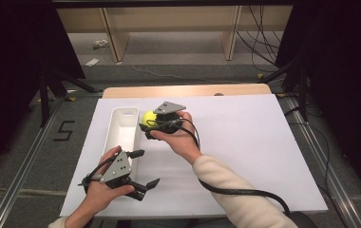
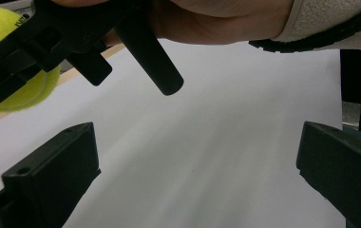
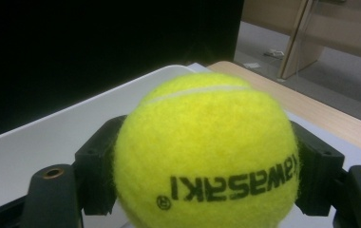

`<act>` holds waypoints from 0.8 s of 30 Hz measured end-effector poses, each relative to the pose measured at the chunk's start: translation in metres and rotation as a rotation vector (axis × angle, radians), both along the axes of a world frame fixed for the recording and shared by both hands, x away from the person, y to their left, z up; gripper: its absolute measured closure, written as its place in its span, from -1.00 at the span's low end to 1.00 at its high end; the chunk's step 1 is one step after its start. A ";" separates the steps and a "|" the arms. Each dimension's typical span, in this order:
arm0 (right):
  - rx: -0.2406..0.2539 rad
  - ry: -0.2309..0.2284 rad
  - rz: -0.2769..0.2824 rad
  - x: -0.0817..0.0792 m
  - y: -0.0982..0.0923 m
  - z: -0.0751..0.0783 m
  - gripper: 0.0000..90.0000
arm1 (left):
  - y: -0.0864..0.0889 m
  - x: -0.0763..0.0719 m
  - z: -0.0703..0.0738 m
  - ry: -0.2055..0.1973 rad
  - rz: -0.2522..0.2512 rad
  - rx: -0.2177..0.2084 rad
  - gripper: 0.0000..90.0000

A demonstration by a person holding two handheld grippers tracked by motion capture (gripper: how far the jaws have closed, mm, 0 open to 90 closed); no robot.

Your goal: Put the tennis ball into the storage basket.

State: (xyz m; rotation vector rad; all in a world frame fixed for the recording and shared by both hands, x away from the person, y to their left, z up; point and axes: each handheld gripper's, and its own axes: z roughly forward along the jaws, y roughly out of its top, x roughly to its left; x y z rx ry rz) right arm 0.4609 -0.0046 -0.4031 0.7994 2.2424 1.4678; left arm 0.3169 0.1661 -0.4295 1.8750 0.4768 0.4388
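A yellow tennis ball [image 1: 148, 117] [image 3: 207, 142] printed with black letters is clamped in my right gripper [image 1: 148, 125] [image 3: 206, 176], whose jaws press on its two sides. The ball hangs just right of the far end of a long white tray [image 1: 123, 129] [image 3: 69, 126]. My left gripper [image 1: 146, 168] [image 2: 195, 164] is held low over the white sheet [image 1: 245, 142] by the tray's near end, jaws wide apart with nothing between them. The left gripper view looks up at the ball [image 2: 29, 90] and the right gripper [image 2: 74, 42] above it.
The white sheet covers most of a wooden table [image 1: 183, 90], whose far edge is bare. A thick black cable [image 1: 235, 192] trails from the right gripper along the sleeve. Dark stands and cables sit on the floor beyond.
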 end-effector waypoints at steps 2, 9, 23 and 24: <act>0.000 -0.003 0.000 0.000 0.001 0.000 -0.41 | 0.000 0.000 0.000 0.000 0.000 0.000 -1.00; -0.003 -0.003 0.006 0.001 0.003 0.001 -0.41 | 0.000 0.000 0.000 0.000 0.000 -0.001 -1.00; -0.006 -0.010 0.014 0.001 0.009 0.006 -0.41 | 0.000 0.000 0.000 0.001 -0.002 -0.001 -1.00; -0.007 -0.008 0.015 0.001 0.009 0.006 -0.41 | 0.000 0.000 0.000 0.001 -0.001 -0.001 -1.00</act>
